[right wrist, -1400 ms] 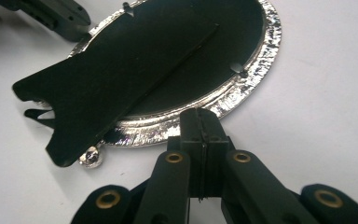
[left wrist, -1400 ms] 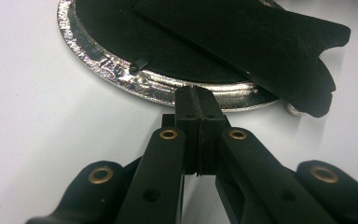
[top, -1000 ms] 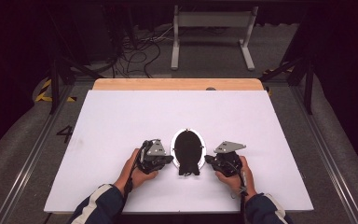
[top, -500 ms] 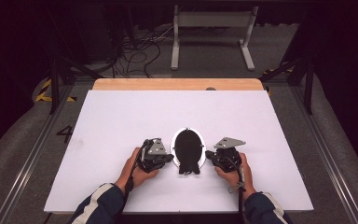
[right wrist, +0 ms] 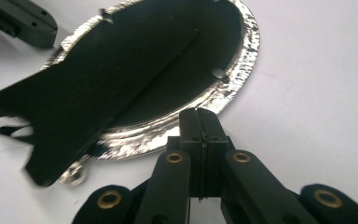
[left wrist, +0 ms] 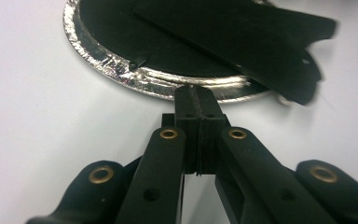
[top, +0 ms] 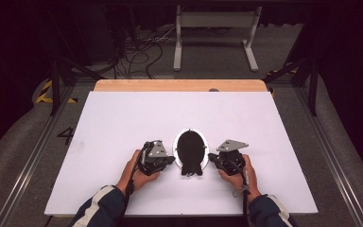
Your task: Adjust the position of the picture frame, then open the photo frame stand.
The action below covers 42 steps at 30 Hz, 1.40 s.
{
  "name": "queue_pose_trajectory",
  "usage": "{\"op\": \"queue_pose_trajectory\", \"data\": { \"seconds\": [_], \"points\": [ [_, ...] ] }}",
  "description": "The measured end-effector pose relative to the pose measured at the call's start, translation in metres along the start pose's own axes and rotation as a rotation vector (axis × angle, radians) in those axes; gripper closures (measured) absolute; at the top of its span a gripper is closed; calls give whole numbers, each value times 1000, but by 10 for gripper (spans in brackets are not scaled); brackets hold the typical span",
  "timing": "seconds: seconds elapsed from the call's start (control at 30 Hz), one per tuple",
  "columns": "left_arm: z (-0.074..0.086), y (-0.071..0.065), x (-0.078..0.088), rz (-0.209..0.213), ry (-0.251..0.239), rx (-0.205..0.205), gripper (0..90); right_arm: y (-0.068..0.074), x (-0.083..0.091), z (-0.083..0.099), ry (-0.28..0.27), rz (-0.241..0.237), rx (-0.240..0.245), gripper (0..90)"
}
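An oval frame [top: 189, 150] with a crinkled silver rim lies face down on the white table [top: 123, 118], near the front middle. Its black back [left wrist: 135, 32] carries a black prop-up flap [left wrist: 261, 37] that sticks out past the near end [right wrist: 74, 107]. My left gripper [top: 171, 161] rests on the table at the frame's left side, jaws shut with nothing between them, tips [left wrist: 196, 95] right at the silver rim. My right gripper [top: 211, 156] sits at the frame's right side, also shut and empty, tips [right wrist: 199, 116] against the rim [right wrist: 242, 74].
A wooden strip [top: 179, 85] runs along the table's far edge. Beyond it on the floor stand a white metal frame [top: 215, 28] and loose cables [top: 142, 52]. Rails run along both sides of the table. A small metal ring [right wrist: 74, 173] hangs at the frame's near end.
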<state>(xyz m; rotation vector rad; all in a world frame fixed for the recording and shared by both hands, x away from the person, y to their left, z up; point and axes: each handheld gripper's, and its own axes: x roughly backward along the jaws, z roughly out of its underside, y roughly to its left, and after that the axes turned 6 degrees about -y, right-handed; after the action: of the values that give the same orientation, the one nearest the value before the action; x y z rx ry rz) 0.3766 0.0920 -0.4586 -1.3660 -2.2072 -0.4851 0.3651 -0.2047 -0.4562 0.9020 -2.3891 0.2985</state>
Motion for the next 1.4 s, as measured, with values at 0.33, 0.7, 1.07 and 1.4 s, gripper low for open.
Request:
{"op": "queue_pose_trajectory", "data": {
  "seconds": [0.33,0.7,1.07,1.4],
  "points": [
    [25,5,80,-49,-200,46,870,0,42,4,-62,-58,43,900],
    [74,15,131,-158,-168,86,786,4,52,3,-65,-63,29,854],
    [98,4,152,-188,-169,112,643,7,52,12,-16,-107,-18,792],
    [100,4,149,-205,-149,111,483,13,40,13,31,-150,-2,751]
  ]
}}
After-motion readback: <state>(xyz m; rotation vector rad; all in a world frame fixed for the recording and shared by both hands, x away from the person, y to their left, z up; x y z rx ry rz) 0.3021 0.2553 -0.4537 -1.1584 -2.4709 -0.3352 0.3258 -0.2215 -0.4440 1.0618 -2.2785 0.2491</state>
